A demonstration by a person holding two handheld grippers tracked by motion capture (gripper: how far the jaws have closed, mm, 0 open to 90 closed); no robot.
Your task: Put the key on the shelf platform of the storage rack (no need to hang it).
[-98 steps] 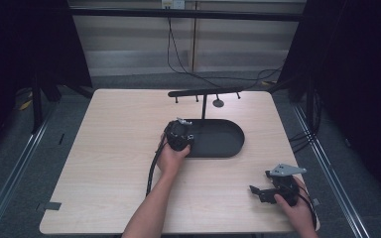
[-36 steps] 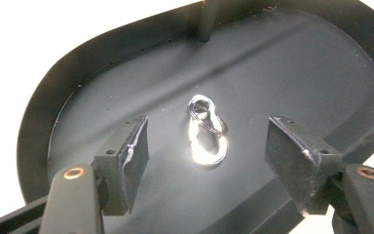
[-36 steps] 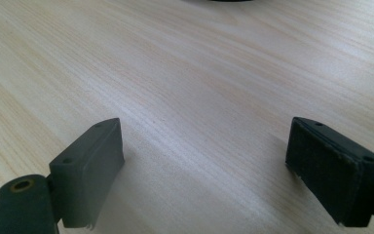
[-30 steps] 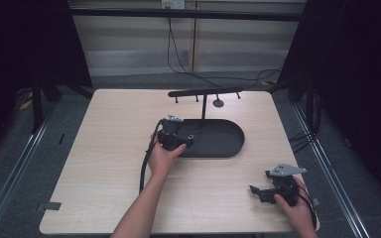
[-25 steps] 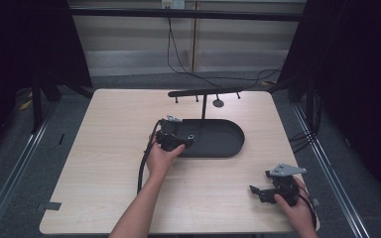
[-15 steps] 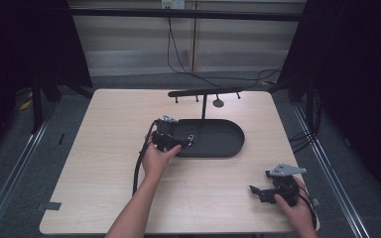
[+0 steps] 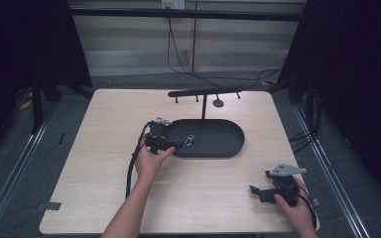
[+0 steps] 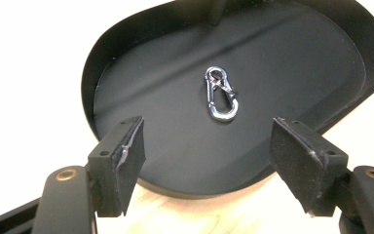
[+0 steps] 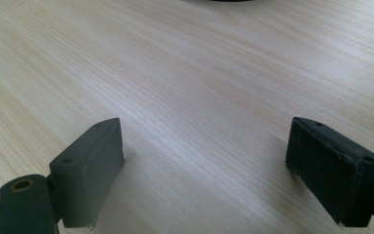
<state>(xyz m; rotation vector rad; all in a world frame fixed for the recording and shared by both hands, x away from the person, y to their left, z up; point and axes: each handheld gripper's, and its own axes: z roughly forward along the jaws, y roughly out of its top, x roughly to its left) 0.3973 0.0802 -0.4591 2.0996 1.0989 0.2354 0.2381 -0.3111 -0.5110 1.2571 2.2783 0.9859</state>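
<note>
We have the left hand-held gripper (image 8: 207, 165) poised at the near-left rim of the black oval tray (image 8: 126, 63), its jaws spread wide with nothing between them. The silver carabiner clip (image 8: 221, 94) lies flat on the tray floor, dead ahead at twelve o'clock in the left gripper view, just beyond the pads and centred on the gap. Its long axis runs from about eleven to five o'clock, so nearly along our line of approach; we judge the jaws would close across its narrow width.

In the high view the clip (image 7: 189, 140) sits just to the three o'clock side of the left hand-held gripper (image 7: 164, 139). The right hand-held gripper (image 7: 268, 191) rests well apart at the tabletop's (image 7: 104, 198) near-right corner, jaws also open and empty, so the left is clearly the nearer.
</note>
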